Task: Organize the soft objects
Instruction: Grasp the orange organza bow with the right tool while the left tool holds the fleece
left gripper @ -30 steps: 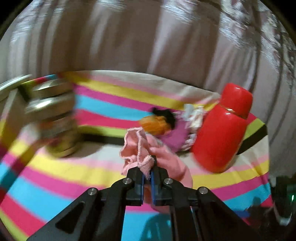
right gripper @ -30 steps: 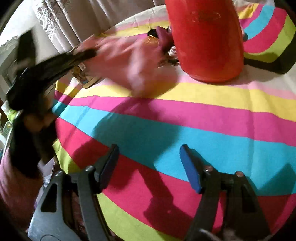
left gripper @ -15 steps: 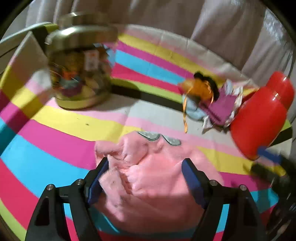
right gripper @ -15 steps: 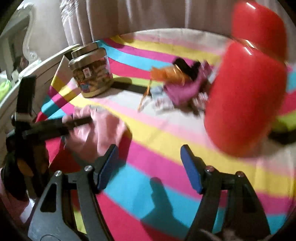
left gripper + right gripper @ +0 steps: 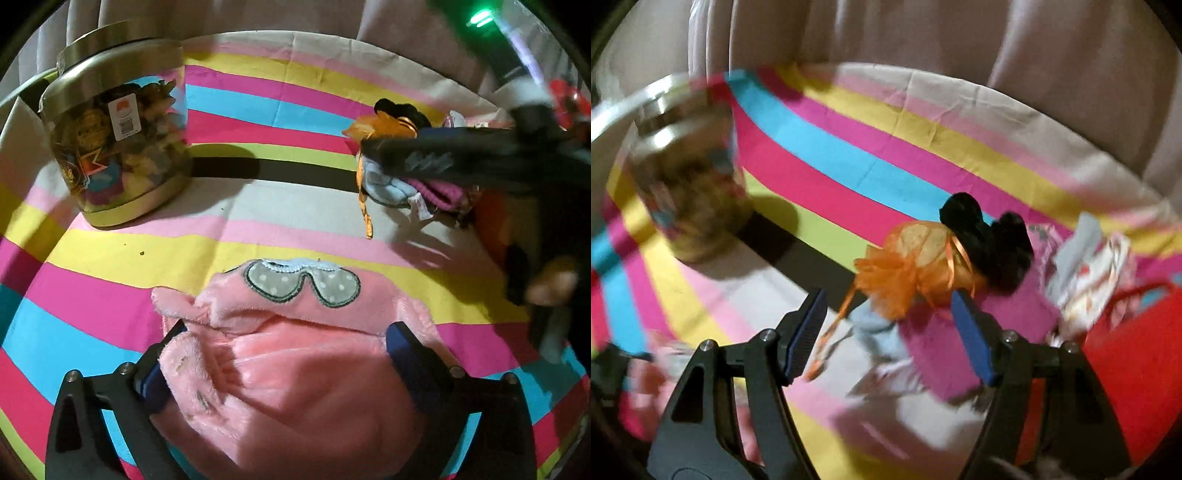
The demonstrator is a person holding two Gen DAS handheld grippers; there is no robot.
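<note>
A pink fleece garment point(image 5: 295, 365) with a grey goggles patch lies on the striped tablecloth point(image 5: 110, 258). My left gripper point(image 5: 284, 354) is open, its jaws either side of the garment, not closed on it. My right gripper point(image 5: 890, 332) is open just above a pile of soft things: an orange mesh pouch point(image 5: 916, 269), a black plush piece point(image 5: 990, 240), a magenta cloth point(image 5: 938, 339) and light blue cloth point(image 5: 875, 325). The pile point(image 5: 402, 173) and the right gripper's arm point(image 5: 480, 155) also show in the left wrist view.
A clear jar with a metal lid point(image 5: 118, 147) stands at the left; it also shows blurred in the right wrist view point(image 5: 687, 184). A red container point(image 5: 1137, 362) stands right of the pile. A pale curtain point(image 5: 923, 44) hangs behind the table.
My left gripper opened and let the pink garment down flat on the cloth. My right gripper swung from the bare stripes over to the pile by the orange pouch.
</note>
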